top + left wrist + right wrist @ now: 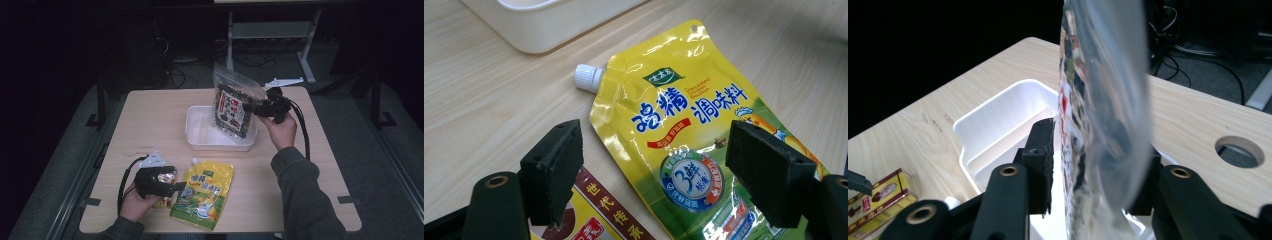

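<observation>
1. Your right gripper (256,106) has a clear plastic zip pouch with a dark printed label (233,104) between its jaws. The pouch stands upright over the white rectangular plastic tray (200,135) in the middle of the light wooden table (150,115), its lower edge dipping into the tray's right end.
2. In the right gripper view the pouch (1098,110) runs edge-on between the two black pads. The left pad stands just off the film, so the jaws are parted around the pouch, not pinching it.
3. Your right hand (281,131) is raised at the tray's right side, gripper pointing left.
4. Your left gripper (172,187) rests low at the table's near edge, jaws wide apart and empty, over the yellow spouted stand-up pouch with a white cap (684,145) and a red-and-yellow packet (589,220).
</observation>
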